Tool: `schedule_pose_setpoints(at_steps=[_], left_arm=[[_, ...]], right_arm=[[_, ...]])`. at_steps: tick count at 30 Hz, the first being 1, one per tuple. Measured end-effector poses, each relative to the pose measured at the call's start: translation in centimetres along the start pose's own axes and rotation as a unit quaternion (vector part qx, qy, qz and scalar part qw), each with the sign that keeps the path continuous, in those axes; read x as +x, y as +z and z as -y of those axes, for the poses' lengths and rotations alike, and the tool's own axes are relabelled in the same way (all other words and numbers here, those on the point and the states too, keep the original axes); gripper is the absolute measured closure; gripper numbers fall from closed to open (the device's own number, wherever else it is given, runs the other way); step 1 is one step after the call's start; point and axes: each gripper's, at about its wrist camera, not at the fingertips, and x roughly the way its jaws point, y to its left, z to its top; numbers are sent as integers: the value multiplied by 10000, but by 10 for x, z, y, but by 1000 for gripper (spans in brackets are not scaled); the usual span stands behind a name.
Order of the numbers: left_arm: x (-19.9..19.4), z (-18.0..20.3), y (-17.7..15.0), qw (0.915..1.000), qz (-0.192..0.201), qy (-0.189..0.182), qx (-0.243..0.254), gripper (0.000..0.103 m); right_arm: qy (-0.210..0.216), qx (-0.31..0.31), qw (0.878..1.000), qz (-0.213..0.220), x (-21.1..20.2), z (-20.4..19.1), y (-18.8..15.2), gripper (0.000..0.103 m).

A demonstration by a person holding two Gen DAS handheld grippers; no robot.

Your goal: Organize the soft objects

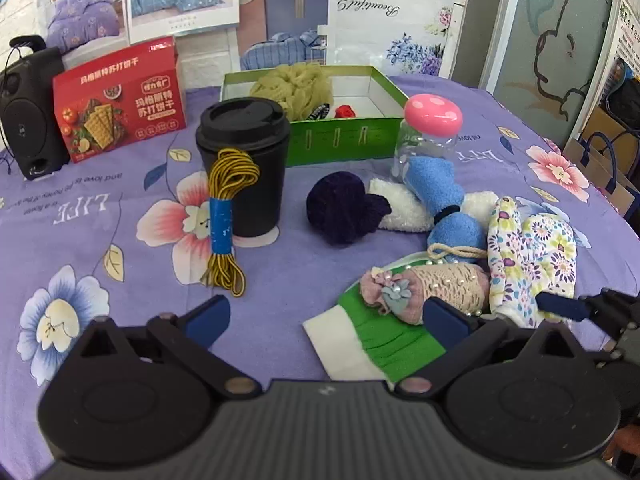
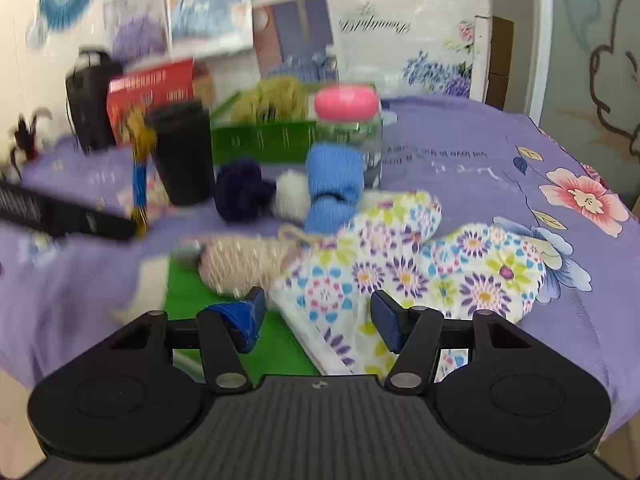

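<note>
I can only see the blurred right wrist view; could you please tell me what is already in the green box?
Observer: A yellow-green mesh sponge sits in the green box, with a small red item beside it.
Operator: Thank you. Is the left gripper holding anything?
Observer: No. The left gripper is open and holds nothing; one finger is near the lace pouch.
Operator: And what is the yellow thing by the cup?
Observer: A yellow cord bundle with a blue band, leaning on the black cup.
</note>
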Motion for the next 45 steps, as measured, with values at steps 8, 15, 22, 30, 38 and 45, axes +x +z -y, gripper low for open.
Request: schedule_pose_setpoints(at_steps=[8,15,22,30,38,45], left_arm=[[16,25,4,9991,-185,-231,304,1],[24,53,5,9938,-197,-428,1005,1],[38,81,4,9538,-142,-1020,2821,1],[65,81,24,9051,-308,-1892,3796,1],[90,73,37,9143,-560,-2080,3429,1],[98,71,39,9181,-531,-1992,3384,1]], right_arm=[[-687,-188,9968,-374,-20,56,-24,59],[-1322,20,9862,-999,-47,131,-42,58],[86,1540,9876,-305,-85,151,-27,58],[-529,1107,9918,-348,-26,169,19,58],[-359,793,9943,-618,36,159,53,57],[-700,172,9929,-949,64,139,49,56]])
